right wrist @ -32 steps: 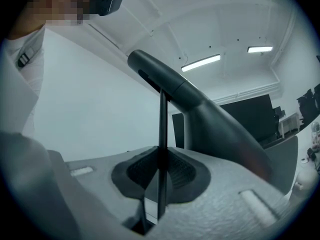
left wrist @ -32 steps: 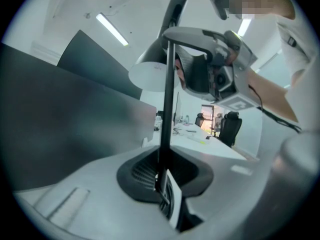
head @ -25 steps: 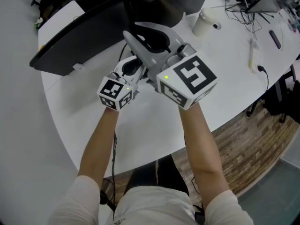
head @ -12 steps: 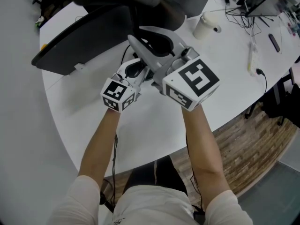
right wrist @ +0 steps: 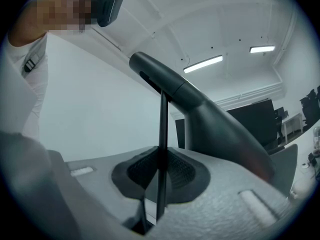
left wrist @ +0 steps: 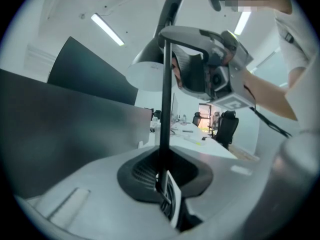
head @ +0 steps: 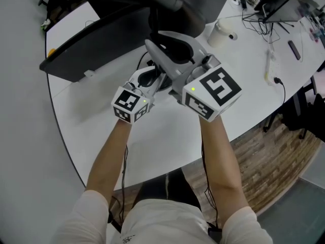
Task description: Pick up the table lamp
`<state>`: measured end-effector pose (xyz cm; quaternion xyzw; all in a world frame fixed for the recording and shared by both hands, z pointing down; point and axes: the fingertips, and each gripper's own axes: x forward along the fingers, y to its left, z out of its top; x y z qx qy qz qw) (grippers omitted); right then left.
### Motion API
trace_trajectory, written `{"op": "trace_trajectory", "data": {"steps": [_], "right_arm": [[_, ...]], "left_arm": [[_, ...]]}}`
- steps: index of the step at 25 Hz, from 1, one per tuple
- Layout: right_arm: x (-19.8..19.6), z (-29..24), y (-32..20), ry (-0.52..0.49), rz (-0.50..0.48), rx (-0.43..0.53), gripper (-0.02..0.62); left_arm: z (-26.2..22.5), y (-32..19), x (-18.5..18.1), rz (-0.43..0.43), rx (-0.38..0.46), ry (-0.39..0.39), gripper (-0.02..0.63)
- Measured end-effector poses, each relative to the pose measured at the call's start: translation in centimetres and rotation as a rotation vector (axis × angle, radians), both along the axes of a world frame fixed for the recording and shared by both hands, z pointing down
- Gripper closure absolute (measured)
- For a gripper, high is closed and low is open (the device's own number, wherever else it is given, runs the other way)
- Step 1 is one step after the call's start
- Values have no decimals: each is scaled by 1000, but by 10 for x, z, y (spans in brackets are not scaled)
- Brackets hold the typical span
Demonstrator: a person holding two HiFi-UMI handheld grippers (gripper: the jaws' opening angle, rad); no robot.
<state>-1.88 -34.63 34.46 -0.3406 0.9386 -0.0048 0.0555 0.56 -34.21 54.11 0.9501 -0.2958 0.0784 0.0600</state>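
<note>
**A:** Item one, hazards. What do you log?

**B:** Table lamp [right wrist: 210,119]: thin black stem [left wrist: 165,99] with a heavy dark head on top. My left gripper [left wrist: 166,179] has its jaws pinched on the stem low down. My right gripper [right wrist: 161,176] has its jaws pinched on the same stem, higher up, below the head. Base: hidden beneath my grippers, so I cannot say whether it sits on the counter [head: 167,136] or hangs clear of it.

**A:** Failure modes?

**B:** Three, by my reckoning.
- One: a narrow rod may twist between the pads and let the top-heavy head swing over.
- Two: there are two grips on one rod. If my hands drift apart or out of line, the stem bends or one pinch slips.
- Three: the head stands near the dark panel [head: 101,39] on the lamp's left and could knock it on the way up.

**A:** Item two, surface and room.

**B:**
- Counter: white, with a curved edge.
- Right of the lamp, well apart: a white cup [head: 222,27].
- Further right of the lamp: a white power strip [head: 268,62] and a laptop [head: 277,1].
- Past the counter's edge, on the lamp's right: wooden floor [head: 264,146].
- Above the lamp: a white ceiling with light strips [right wrist: 202,63].
- Behind the lamp, far off: more desks and a black office chair [left wrist: 229,129].
</note>
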Motion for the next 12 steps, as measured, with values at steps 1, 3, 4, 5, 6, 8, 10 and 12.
{"op": "trace_trajectory", "data": {"steps": [1,3,4,5,6,8,10,12], "right_arm": [[1,-4,2,1,0,4,551],[3,-12,5,3,0,11,551],[4,-15,6,4,1,11,551],[6,-19,7,4,3,11,551],[8,-23,8,5,5,11,551],[13,-33,10,3,10,13,551],[16,-42,12,2,11,16,551],[19,-49,15,4,12,19,551]], "left_arm": [[-4,1,2,2,3,3,574],[-12,4,5,4,6,7,574],[-15,5,6,4,6,8,574],[-19,6,7,5,6,8,574],[-23,7,9,7,6,8,574],[-32,9,13,9,10,7,574],[-41,11,17,9,13,8,574],[-49,14,20,9,14,9,574]]}}
